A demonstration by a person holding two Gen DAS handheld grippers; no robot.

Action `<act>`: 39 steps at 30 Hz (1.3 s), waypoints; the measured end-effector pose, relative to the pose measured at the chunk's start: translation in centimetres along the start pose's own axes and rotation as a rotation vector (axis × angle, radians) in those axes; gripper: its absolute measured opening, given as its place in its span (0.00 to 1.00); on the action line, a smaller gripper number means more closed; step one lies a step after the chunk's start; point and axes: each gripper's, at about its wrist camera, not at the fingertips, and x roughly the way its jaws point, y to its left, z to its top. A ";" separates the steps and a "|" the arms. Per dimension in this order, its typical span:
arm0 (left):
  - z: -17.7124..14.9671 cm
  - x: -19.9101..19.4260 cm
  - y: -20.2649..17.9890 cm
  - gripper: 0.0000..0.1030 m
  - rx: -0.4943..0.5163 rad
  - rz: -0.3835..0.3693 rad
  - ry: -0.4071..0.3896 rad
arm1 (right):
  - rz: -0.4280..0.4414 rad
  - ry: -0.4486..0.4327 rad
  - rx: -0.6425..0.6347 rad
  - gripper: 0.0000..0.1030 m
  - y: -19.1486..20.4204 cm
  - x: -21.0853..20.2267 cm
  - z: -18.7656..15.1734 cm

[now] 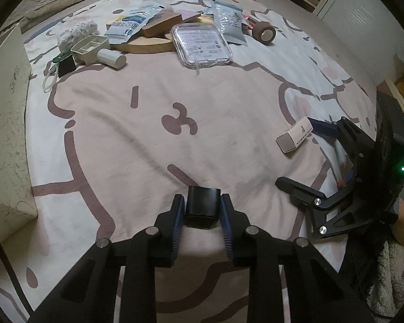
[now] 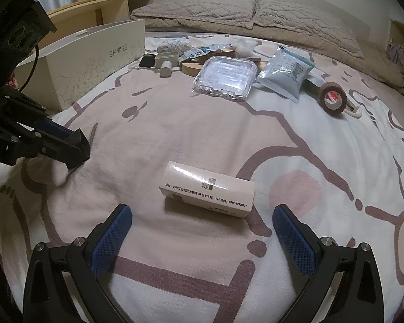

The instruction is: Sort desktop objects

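Between the blue pads of my left tool (image 1: 202, 210) sits a small black block (image 1: 202, 206), clamped from both sides just above the pink-and-white bedsheet (image 1: 137, 145). My right tool (image 2: 202, 231) hangs with its fingers wide apart and nothing between them; a white printed carton (image 2: 207, 189) lies on the sheet just beyond its tips, not touched by either pad. In the left view that same carton (image 1: 296, 136) lies to the right, close to the right tool's upper finger. At the far side of the bed the rest of the clutter is heaped: a clear plastic clamshell case (image 2: 225, 76), a pale blue pouch (image 2: 285, 74) to its right, a brown tape roll (image 2: 332, 98) further right, a round wooden board (image 1: 145, 44) under the pile, and a cream cylinder (image 2: 165, 68) beside a small beige tray (image 1: 90, 45). A white shoe box (image 2: 80, 62) stands open at the far left edge of the bed.
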 end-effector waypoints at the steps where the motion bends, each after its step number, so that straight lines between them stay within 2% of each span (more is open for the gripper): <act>1: 0.0 0.0 -0.1 0.26 0.004 0.003 0.000 | -0.004 0.007 0.003 1.00 0.1 -0.1 0.1; 8: -0.1 0.2 -0.5 0.24 0.034 0.018 0.002 | 0.021 0.006 0.079 0.99 0.0 -1.0 1.4; 9: -0.1 0.2 -0.5 0.24 0.034 0.018 0.001 | 0.014 0.006 0.077 0.96 0.1 -1.0 1.6; 11: -0.1 0.2 -0.5 0.24 0.032 0.018 0.001 | 0.012 0.010 0.077 0.82 0.1 -1.0 2.0; 13: -0.1 0.2 -0.5 0.24 0.032 0.017 0.001 | 0.004 0.022 0.078 0.78 0.0 -0.8 2.1; 15: -0.1 0.2 -0.5 0.24 0.032 0.016 0.000 | -0.009 0.032 0.070 0.69 0.0 -0.7 2.1; 16: 0.0 0.1 -0.5 0.24 0.031 0.012 -0.001 | -0.013 0.035 0.072 0.61 -0.1 -0.7 2.0; 17: 0.0 0.0 -0.5 0.24 0.029 0.004 -0.004 | -0.019 0.039 0.078 0.56 -0.3 -0.7 2.0; 31: 0.7 -1.8 -0.8 0.24 0.032 0.000 -0.062 | 0.005 0.015 0.097 0.56 -0.5 -2.1 2.4; 39: 1.6 -4.4 -0.5 0.24 0.020 0.006 -0.150 | 0.033 -0.030 0.101 0.56 -0.4 -3.2 3.3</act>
